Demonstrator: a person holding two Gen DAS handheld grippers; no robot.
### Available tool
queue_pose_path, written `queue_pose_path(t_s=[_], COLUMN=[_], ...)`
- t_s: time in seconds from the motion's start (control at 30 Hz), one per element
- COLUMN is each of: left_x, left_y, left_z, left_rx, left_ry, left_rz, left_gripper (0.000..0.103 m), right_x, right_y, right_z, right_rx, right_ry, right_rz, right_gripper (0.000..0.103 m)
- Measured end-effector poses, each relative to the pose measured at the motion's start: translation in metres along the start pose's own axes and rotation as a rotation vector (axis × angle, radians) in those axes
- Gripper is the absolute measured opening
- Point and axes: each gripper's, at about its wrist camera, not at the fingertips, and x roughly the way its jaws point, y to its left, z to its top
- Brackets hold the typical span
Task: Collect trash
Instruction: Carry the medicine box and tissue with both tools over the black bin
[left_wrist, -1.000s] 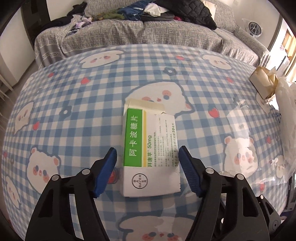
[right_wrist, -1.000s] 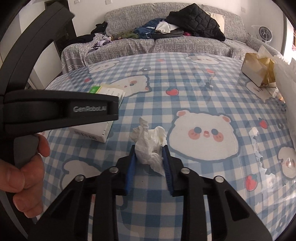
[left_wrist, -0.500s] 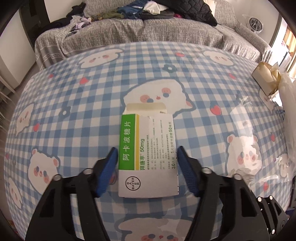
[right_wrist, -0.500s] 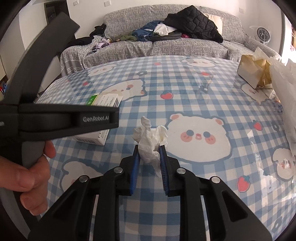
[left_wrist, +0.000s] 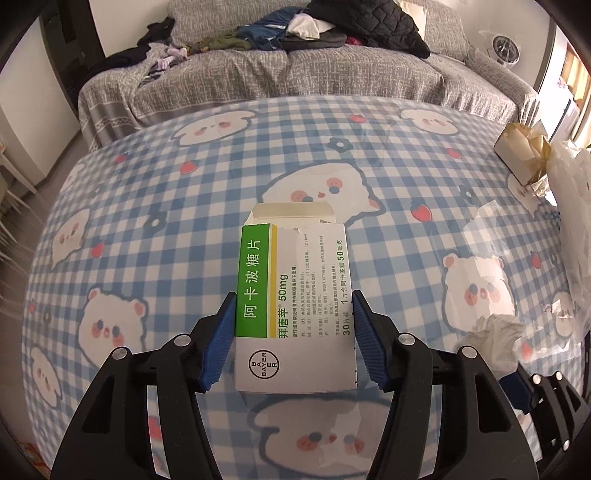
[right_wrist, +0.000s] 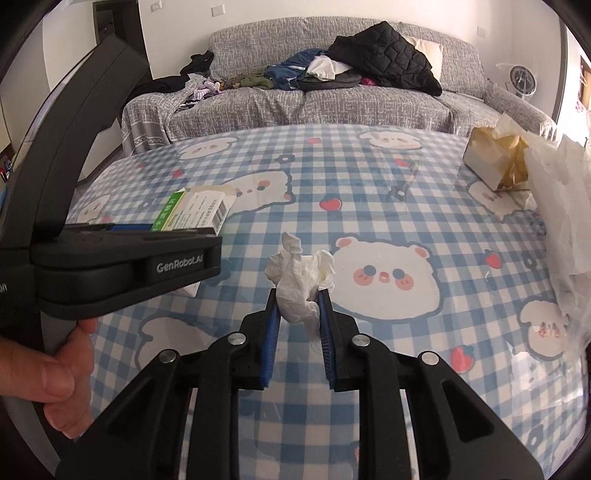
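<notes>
A white and green medicine box (left_wrist: 293, 295) with an open far flap sits between the blue pads of my left gripper (left_wrist: 294, 310), which is shut on its sides. The box also shows in the right wrist view (right_wrist: 195, 212), behind the left gripper's body. My right gripper (right_wrist: 297, 301) is shut on a crumpled white tissue (right_wrist: 299, 284) and holds it above the table. The tissue also shows in the left wrist view (left_wrist: 495, 338) at the right.
The table (right_wrist: 369, 192) has a blue checked cloth with bears under clear film. A tissue box (right_wrist: 495, 162) and a white plastic bag (right_wrist: 561, 221) stand at the right edge. A grey sofa (right_wrist: 332, 99) with clothes is behind.
My left gripper has closed onto the medicine box and lifted it slightly. My right gripper has risen with the tissue in it.
</notes>
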Motion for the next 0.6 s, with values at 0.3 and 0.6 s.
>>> queue_pose_path(t_s=[0.3,0.6], left_x=[-0.039,-0.089], left_y=[0.017,0.035], left_z=[-0.02,-0.044], left_rx=[-0.02,-0.039], left_ry=[-0.019,-0.048], left_rz=[-0.002,0.006], left_gripper=[0.059,0.059], right_x=[-0.041,-0.09], right_y=[0.01,0.021], right_z=[0.0,-0.003], right_rx=[-0.021,-0.026], right_ry=[-0.019,-0.048], right_rz=[-0.037,-0.053], right_gripper=[0.019,0.019])
